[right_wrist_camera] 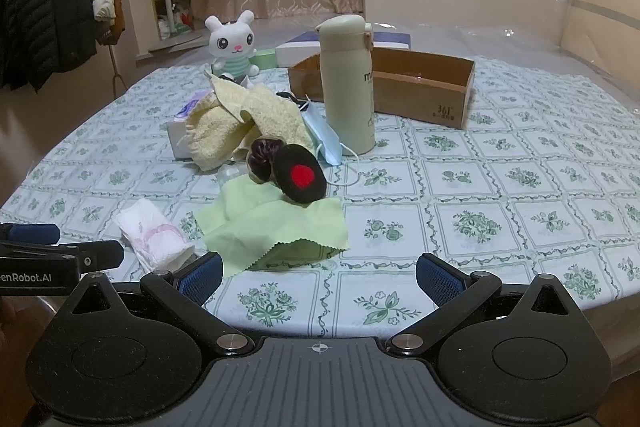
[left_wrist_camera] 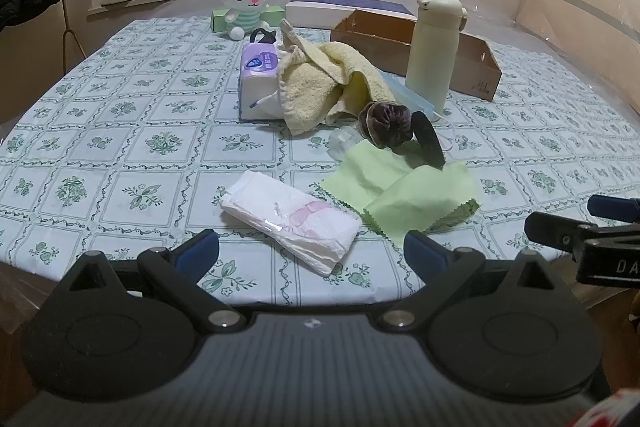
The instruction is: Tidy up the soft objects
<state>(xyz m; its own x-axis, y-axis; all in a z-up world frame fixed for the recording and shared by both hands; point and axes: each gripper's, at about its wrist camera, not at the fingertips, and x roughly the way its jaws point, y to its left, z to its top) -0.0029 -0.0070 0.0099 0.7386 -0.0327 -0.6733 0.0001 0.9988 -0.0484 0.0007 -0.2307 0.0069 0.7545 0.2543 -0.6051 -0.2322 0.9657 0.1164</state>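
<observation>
Your bench [left_wrist_camera: 120, 131] holds a soft heap beside the bottle [left_wrist_camera: 432, 51]. Left gripper [left_wrist_camera: 312, 247]: jaws spread over the white pack [left_wrist_camera: 292, 219]. Right gripper [right_wrist_camera: 320, 279]: jaws spread before the green cloth [right_wrist_camera: 276, 223]; dragging it could topple the bottle.

Dim, warm indoor light falls evenly from above, leaving only soft shadows. Both fisheye views bend strongly toward dark corners. Focus stays fairly sharp ahead of each gripper, without glare.
</observation>
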